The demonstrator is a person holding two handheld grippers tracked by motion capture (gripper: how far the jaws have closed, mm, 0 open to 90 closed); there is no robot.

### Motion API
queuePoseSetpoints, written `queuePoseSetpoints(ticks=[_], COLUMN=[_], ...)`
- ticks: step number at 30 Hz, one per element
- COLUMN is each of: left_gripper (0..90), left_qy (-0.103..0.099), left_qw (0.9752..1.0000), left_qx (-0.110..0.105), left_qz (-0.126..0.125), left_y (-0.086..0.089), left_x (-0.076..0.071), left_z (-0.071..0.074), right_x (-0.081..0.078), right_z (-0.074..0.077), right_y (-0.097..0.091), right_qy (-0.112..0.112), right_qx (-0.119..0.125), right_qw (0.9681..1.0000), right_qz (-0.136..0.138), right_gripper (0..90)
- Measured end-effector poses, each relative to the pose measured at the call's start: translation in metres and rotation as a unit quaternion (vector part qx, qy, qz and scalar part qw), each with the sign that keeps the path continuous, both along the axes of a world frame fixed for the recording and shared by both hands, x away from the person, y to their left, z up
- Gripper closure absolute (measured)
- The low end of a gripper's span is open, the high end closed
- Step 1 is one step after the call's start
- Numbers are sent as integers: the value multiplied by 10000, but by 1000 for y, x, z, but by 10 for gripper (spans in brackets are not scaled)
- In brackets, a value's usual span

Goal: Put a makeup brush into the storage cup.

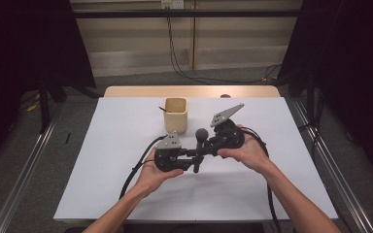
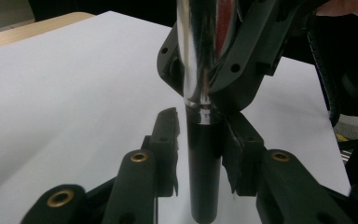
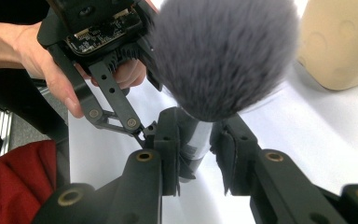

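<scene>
a makeup brush hung above the white table, near its middle, held between both grippers. its long axis stood nearly upright, the grey bristle head pointing up and away toward the beige cup, the black handle end pointing down. the right gripper was clamped on the silver ferrule just under the bristles. the left gripper was clamped on the black handle lower down, its pads pressing both sides.
</scene>
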State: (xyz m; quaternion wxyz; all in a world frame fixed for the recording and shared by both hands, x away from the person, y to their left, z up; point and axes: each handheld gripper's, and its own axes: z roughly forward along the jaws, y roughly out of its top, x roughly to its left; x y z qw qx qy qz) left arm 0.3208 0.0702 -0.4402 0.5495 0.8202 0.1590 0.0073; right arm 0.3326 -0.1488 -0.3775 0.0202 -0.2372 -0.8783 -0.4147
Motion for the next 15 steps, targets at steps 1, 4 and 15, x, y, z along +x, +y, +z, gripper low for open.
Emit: queuePoseSetpoints(ticks=[1,4,15], left_gripper=[714,741,748], left_qy=[8,75,11], left_qw=[10000,9999,10000], left_qx=[-22,-59,-43], left_qz=[-71,-63,-29], left_y=[1,2,3], left_x=[0,1,1], left_z=[1,1,1], right_x=[0,-1,-2], right_z=[0,0,-1], right_y=[0,0,1], right_qy=[5,-2,-116], right_qx=[9,50,116], right_qw=[10000,10000,9998], right_qz=[2,-11,-57], right_gripper=[721,721,719])
